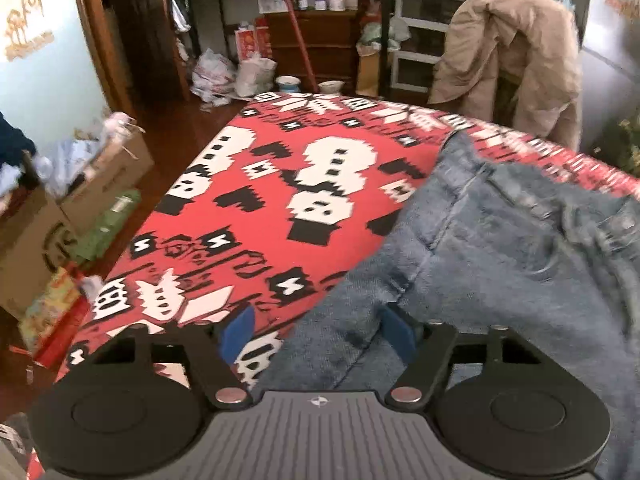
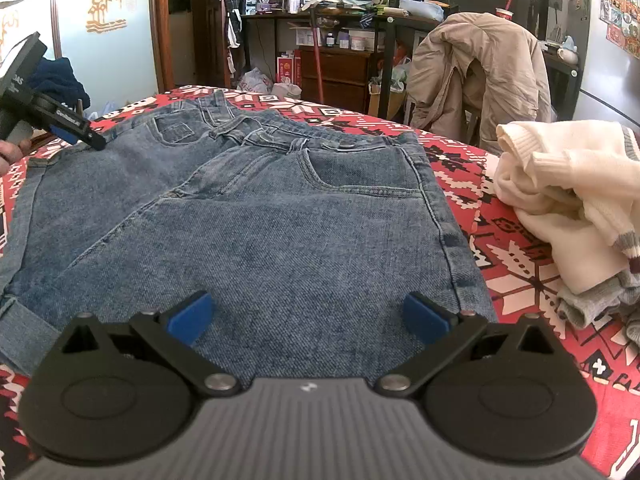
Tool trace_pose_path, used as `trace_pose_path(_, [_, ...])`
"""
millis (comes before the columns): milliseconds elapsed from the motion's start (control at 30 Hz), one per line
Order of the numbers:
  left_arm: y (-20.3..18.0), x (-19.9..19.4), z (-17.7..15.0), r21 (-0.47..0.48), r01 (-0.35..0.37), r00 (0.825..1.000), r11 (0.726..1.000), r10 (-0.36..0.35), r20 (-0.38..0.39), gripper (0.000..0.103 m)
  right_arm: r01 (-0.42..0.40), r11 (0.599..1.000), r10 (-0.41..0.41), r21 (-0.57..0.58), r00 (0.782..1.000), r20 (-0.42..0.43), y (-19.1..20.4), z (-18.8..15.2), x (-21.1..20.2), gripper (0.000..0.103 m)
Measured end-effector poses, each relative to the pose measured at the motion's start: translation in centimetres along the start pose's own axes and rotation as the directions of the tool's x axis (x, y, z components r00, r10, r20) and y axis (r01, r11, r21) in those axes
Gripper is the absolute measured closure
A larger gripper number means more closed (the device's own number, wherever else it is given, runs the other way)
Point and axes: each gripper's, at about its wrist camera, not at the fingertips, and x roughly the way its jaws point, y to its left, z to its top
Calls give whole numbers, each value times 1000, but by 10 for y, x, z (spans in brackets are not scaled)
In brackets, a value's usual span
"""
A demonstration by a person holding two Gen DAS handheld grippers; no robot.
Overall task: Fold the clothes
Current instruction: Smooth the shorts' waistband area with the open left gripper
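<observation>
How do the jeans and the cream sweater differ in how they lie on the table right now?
The jeans are spread out fairly flat across the middle of the patterned cloth; the cream sweater sits bunched in a crumpled heap at the right edge. The jeans are blue denim with pockets showing; the sweater is pale knit with ribbed cuffs. Both rest on the same red cloth, with no jaws closed on either.

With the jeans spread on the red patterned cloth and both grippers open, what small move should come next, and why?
Probably close the left gripper on the jeans edge. In the left wrist view denim already lies between its open blue fingers, and in the right wrist view it sits at the left side of the jeans. The right gripper hangs open over the denim, holding nothing.
</observation>
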Motion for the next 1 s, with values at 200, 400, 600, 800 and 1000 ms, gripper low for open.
trace_pose_path(200, [-39, -6, 9, 63, 134, 991, 989, -135, 7, 41, 0, 1000, 0, 0, 1000, 0, 0, 0, 0, 1])
trace_pose_path(400, [-62, 22, 9, 127, 156, 988, 979, -153, -32, 39, -1, 1000, 1, 0, 1000, 0, 0, 0, 0, 1])
trace_pose_path(600, [-39, 25, 6, 175, 69, 998, 982, -68, -15, 35, -1, 1000, 1, -1, 1000, 0, -1, 0, 0, 1])
trace_pose_path(800, [9, 10, 3, 55, 91, 995, 994, -88, -51, 41, -1, 1000, 1, 0, 1000, 0, -1, 0, 0, 1])
trace_pose_path(1000, [-8, -35, -6, 57, 228, 974, 972, -228, -12, 39, -1, 1000, 1, 0, 1000, 0, -1, 0, 0, 1])
